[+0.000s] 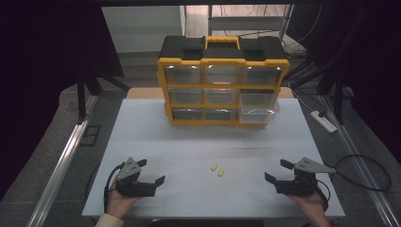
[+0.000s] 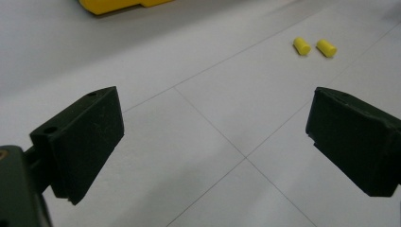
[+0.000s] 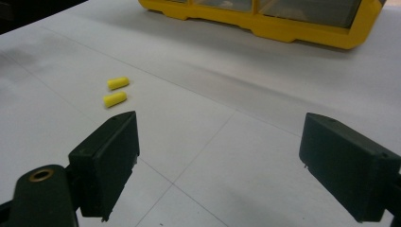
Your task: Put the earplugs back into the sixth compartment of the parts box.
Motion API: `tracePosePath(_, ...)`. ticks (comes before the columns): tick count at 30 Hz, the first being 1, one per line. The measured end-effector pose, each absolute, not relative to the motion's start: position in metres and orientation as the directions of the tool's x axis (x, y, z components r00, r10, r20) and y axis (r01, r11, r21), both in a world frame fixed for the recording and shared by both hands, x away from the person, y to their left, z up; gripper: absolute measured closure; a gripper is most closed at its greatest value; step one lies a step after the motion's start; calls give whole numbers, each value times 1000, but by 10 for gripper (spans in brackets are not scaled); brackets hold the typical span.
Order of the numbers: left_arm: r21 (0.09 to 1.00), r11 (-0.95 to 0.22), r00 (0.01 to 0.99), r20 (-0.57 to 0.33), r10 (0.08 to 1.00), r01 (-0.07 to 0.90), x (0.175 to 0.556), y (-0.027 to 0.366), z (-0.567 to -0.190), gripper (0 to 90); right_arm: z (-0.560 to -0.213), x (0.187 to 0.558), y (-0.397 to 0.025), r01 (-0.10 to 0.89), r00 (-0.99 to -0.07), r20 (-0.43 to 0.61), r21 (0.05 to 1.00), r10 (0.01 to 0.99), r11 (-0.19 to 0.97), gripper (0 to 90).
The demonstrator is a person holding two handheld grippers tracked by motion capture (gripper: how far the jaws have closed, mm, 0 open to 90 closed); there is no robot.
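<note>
2 yellow plugs (image 1: pixel 217 170), seemingly light and soft, are best pinched mid-body, well before the organizer (image 1: pixel 222 80); both grippers are held apart, empty.

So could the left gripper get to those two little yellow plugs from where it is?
Probably yes. The left gripper is open, and bare white table lies between it and the two yellow plugs, with nothing in the way.
</note>
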State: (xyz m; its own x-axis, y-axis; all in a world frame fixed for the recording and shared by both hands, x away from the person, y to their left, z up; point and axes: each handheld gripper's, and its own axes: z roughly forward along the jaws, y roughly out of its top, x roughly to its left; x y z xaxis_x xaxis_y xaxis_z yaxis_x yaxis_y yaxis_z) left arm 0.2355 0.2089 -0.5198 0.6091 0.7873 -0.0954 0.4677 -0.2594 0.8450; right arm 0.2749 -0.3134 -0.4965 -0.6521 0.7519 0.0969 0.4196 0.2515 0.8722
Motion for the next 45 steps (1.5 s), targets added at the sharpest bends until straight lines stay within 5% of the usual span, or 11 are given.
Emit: tracePosePath(45,844,-273,613,-82,786,462,231,208,-520,54,-482,281,-274,409,-706,72,854,705,322,145)
